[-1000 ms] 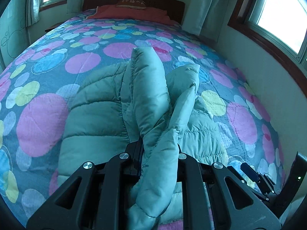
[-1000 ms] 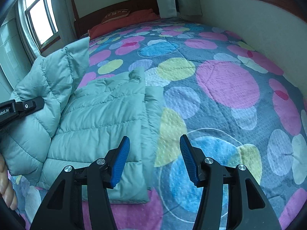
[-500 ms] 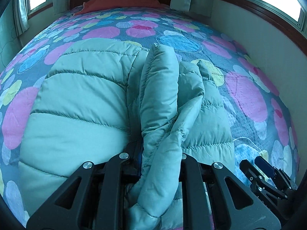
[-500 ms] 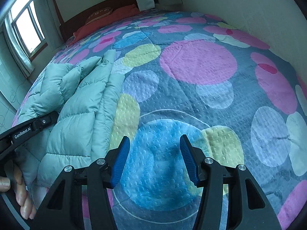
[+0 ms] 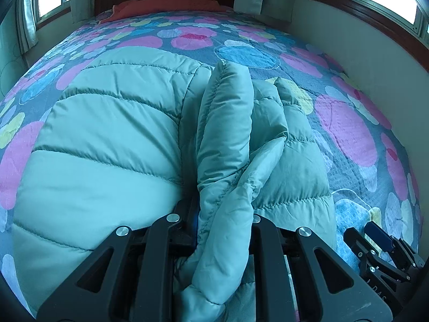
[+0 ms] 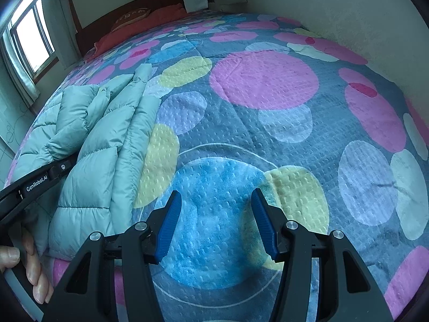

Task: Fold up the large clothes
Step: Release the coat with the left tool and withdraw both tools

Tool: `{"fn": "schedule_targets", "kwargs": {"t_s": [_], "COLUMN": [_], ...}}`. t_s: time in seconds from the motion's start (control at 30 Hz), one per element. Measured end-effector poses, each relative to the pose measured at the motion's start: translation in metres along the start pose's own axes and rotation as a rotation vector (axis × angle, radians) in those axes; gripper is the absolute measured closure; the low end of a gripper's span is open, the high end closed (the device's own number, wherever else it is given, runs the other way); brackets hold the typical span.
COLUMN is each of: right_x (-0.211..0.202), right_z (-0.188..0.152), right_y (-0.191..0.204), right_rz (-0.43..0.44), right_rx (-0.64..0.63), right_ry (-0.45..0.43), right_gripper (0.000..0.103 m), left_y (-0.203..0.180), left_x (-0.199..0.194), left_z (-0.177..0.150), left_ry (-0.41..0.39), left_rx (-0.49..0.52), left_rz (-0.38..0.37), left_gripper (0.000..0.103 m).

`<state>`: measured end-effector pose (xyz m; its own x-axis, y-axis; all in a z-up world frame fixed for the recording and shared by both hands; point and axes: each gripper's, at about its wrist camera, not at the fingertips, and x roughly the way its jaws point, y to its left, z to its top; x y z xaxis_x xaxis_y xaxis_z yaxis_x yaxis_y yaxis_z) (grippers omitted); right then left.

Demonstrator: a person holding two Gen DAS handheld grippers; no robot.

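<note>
A pale green quilted puffer jacket [image 5: 107, 139] lies spread on the bed. My left gripper [image 5: 222, 222] is shut on a bunched fold of the jacket, likely a sleeve [image 5: 228, 134], which stands up between its jaws and lies over the jacket's body. In the right wrist view the jacket [image 6: 102, 145] sits at the left, and the left gripper's arm [image 6: 37, 182] crosses it. My right gripper [image 6: 215, 222] hovers open over a blue circle of the bedspread, to the right of the jacket, with nothing between its blue pads [image 6: 169, 225].
The bed carries a grey bedspread [image 6: 268, 80] with pink, blue and yellow circles. A red pillow [image 5: 166, 2] and dark headboard stand at the far end. A wall [image 5: 375, 61] runs along the bed's right side, under windows. A person's fingers [image 6: 32, 271] grip the left handle.
Both grippers have come lower and closer to the bed. The left one carried the held fold down over the jacket's body. The right one shifted right, off the jacket and over the bedspread.
</note>
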<state>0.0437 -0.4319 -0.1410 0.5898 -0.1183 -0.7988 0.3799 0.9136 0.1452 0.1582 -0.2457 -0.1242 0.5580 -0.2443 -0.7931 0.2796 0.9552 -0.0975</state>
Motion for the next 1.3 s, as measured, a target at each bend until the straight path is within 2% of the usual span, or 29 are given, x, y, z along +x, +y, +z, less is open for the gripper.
{"fn": "schedule_targets", "kwargs": {"t_s": [0.1, 0.23, 0.27, 0.43, 0.5, 0.63, 0.87, 1.0, 1.13, 1.3], "right_x": [-0.001, -0.008, -0.009, -0.019, -0.023, -0.03, -0.036, -0.038, -0.039, -0.038], "right_z": [-0.001, -0.003, -0.003, -0.003, -0.003, -0.003, -0.002, 0.001, 0.006, 0.02], "right_y": [-0.001, -0.002, -0.002, 0.0, 0.003, 0.012, 0.03, 0.044, 0.059, 0.072], "right_rz": [-0.013, -0.033, -0.037, -0.053, -0.057, -0.065, -0.069, -0.06, -0.026, 0.061], "right_rx": [0.002, 0.001, 0.001, -0.006, -0.011, -0.027, -0.05, -0.061, -0.054, 0.017], "right_ry": [0.002, -0.004, -0.006, -0.018, -0.025, -0.036, -0.045, -0.051, -0.057, -0.075], "right_gripper": [0.049, 0.049, 0.049, 0.049, 0.049, 0.049, 0.049, 0.049, 0.049, 0.049], "left_y": [-0.006, -0.012, -0.013, -0.007, 0.003, 0.039, 0.138, 0.183, 0.213, 0.234], "left_x": [-0.003, -0.018, -0.024, -0.061, -0.081, -0.108, -0.111, -0.1, -0.084, -0.056], "left_z": [-0.001, -0.001, -0.001, -0.002, -0.002, -0.002, -0.012, -0.026, -0.04, -0.051], "left_ry": [-0.007, -0.012, -0.014, -0.048, -0.085, -0.146, -0.166, -0.146, -0.124, -0.083], "left_rx": [0.036, 0.032, 0.025, -0.001, -0.025, -0.08, -0.332, -0.492, -0.632, -0.835], "left_rz": [0.016, -0.045, -0.067, -0.164, -0.196, -0.19, -0.092, -0.084, -0.137, -0.269], "left_gripper": [0.086, 0.054, 0.05, 0.044, 0.04, 0.039, 0.039, 0.039, 0.039, 0.039]}}
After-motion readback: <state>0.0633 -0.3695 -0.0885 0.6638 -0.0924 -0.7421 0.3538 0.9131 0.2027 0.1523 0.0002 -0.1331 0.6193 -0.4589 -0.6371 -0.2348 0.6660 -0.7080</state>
